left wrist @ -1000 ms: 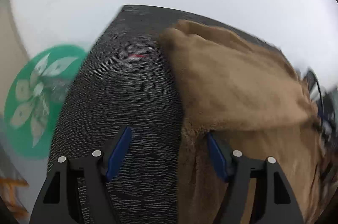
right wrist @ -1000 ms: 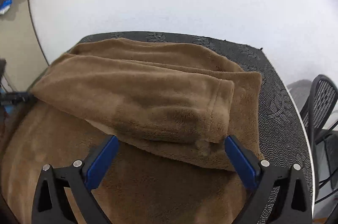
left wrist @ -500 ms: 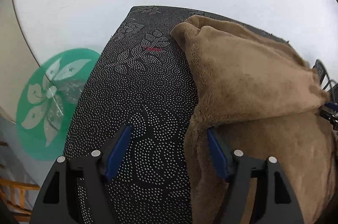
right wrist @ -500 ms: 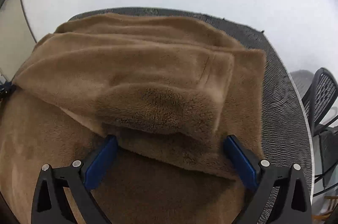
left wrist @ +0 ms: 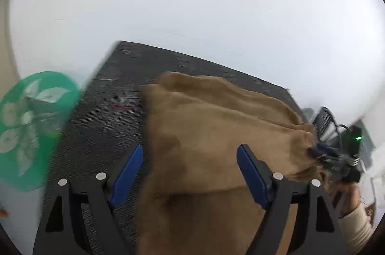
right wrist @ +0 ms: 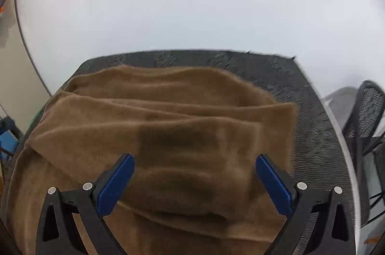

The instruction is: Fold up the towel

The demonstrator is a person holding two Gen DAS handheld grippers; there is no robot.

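Item: one brown plush fleece towel (right wrist: 168, 125), lying in loose overlapping folds on the dark dotted mat (right wrist: 310, 134) that covered the white round bench (right wrist: 192, 2). It took up most of the mat, leaving bare strips along the mat's far, left and right edges.

Handling, as I judged it: soft, limp and light; thick pile, so not slippery, but apt to slump and bunch, with no stiffness to keep a crease. Best taken at a hemmed edge or corner, pinching through all layers, not on the flat middle.

Left tool (left wrist: 190, 170): blue-padded jaws stood wide apart, gripping nothing, poised over the towel's left edge, left pad above the mat, right pad above the fleece. I could not tell whether either pad touched.

Right tool (right wrist: 195, 180): jaws wide apart, empty, straddling the upper folded layer near its right edge.

Also noted: green disc with white petal pattern (left wrist: 28, 130) off the mat's left edge.
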